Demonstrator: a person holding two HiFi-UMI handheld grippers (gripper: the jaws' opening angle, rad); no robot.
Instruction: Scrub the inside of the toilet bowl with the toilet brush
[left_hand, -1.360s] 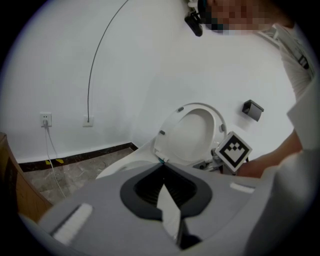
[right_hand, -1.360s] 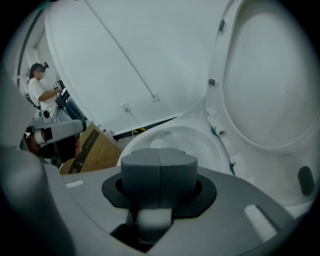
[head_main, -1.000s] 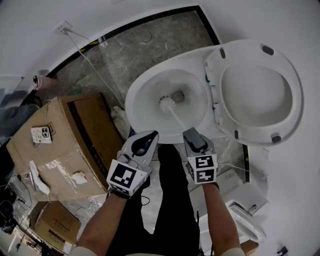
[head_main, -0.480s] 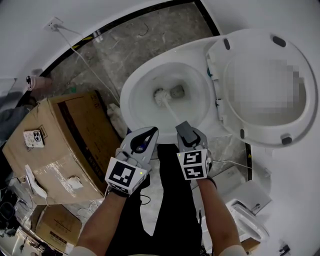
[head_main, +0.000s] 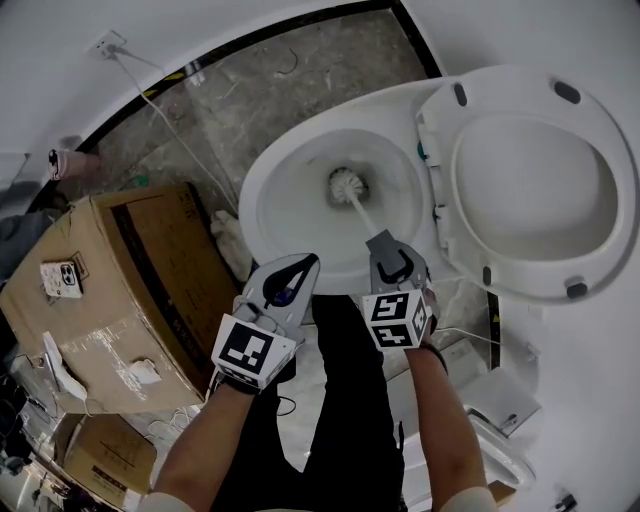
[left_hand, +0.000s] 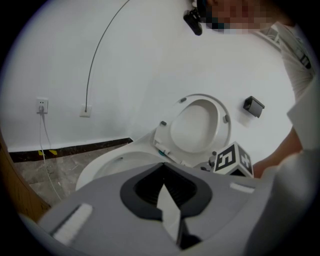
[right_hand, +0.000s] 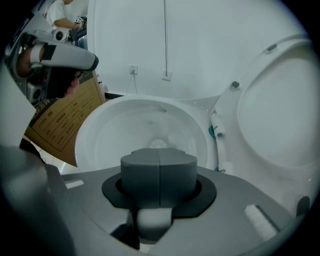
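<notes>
A bathroom: toilet (head_main: 300, 215), marble floor (head_main: 290, 85), white walls.

The light-grey, smooth-shelled left gripper (head_main: 298, 263) and its twin, the right gripper (head_main: 386, 246), had dark-grey jaws set in darker collars. Each bore a cube of black-and-white square markers (head_main: 247, 350). The person wore black trousers (head_main: 345, 420) and a white short-sleeved top (left_hand: 301, 60).

toilet bowl (head_main: 262, 215) glossy white. toilet brush (head_main: 346, 183): white bristles, pale stem. raised seat (head_main: 600, 190), right: white with dark grey pads. floor (head_main: 290, 90), far: mottled grey-brown stone. black skirting band (left_hand: 75, 148) under white wall (head_main: 40, 90). cardboard box (head_main: 110, 290), left: tan, shiny clear tape. left gripper (head_main: 303, 262), right gripper (head_main: 385, 244): grey shells, black-and-white square-marker cubes. trousers (head_main: 345, 420), near: black.
</notes>
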